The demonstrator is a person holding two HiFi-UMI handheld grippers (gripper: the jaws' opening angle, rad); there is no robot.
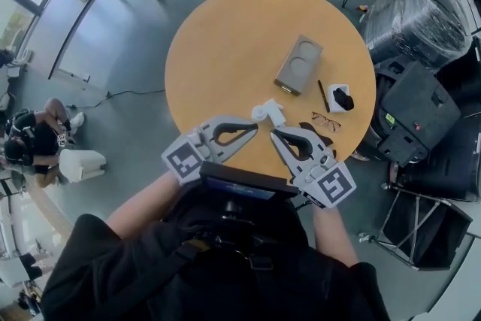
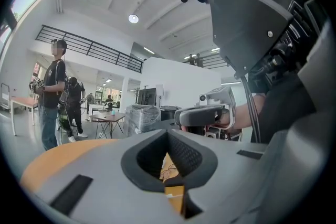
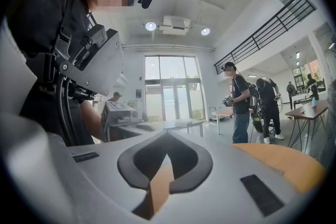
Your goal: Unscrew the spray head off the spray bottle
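Observation:
A small white spray bottle (image 1: 268, 113) with its spray head lies on the round orange table (image 1: 225, 56), near the front edge. My left gripper (image 1: 254, 127) is shut and empty, its tips just below and left of the bottle. My right gripper (image 1: 274, 134) is also shut and empty, its tips just below the bottle. The two point towards each other, close together. In the left gripper view the jaws (image 2: 168, 132) are closed and the right gripper (image 2: 202, 115) shows beyond them. The right gripper view shows closed jaws (image 3: 167, 137) with only table behind; the bottle is hidden in both gripper views.
On the table's right half are a grey block with two round recesses (image 1: 298, 65), a black pen (image 1: 322, 94), a white and black item (image 1: 340, 98) and a pair of glasses (image 1: 325, 120). Wrapped equipment (image 1: 421, 11) stands right of the table. People (image 3: 239, 107) stand in the room.

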